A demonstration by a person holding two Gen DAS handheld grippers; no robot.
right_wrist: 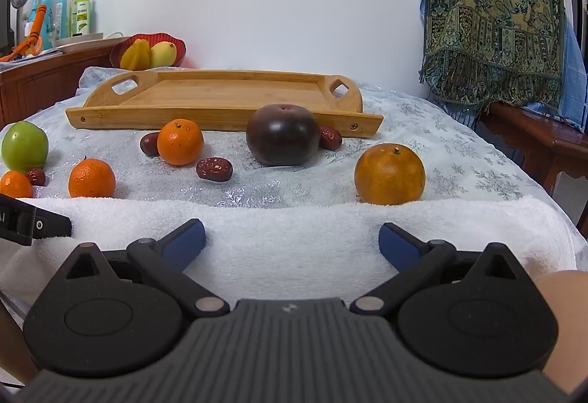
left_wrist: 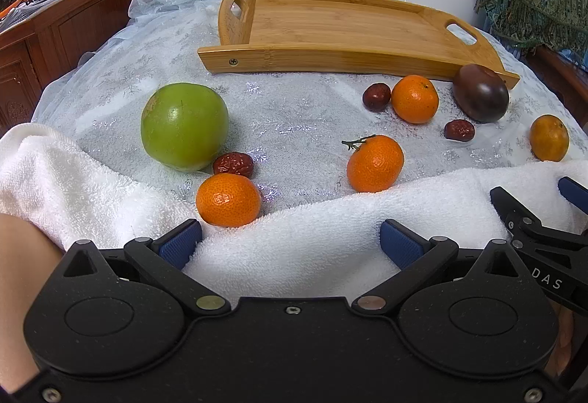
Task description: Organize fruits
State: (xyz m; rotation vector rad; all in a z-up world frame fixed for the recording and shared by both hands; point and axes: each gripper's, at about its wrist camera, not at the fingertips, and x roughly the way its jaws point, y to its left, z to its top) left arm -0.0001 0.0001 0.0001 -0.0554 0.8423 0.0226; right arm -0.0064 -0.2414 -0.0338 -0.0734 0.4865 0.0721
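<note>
Plainly, the nearest tangerine (left_wrist: 228, 200) lies just ahead of the left gripper (left_wrist: 292, 244), touching the white towel (left_wrist: 330, 219), with the empty wooden tray (left_wrist: 330, 20) well beyond. Both the left and the right gripper (right_wrist: 292, 242) gape wide, holding nothing. Best straddle the tangerine squarely and close gently, lest it roll against the date (left_wrist: 233, 164) behind.

Both the left gripper (left_wrist: 290, 241) and right gripper (right_wrist: 292, 241) are black with blue ribbed pads (left_wrist: 398, 241), silver pivots, and lettering, perhaps "DAS".

My tray (right_wrist: 228, 97) is smooth matt wood; the towel (left_wrist: 294, 241) at lower frame is rough white terry; the green fruit (left_wrist: 183, 125) looks glossy.
</note>
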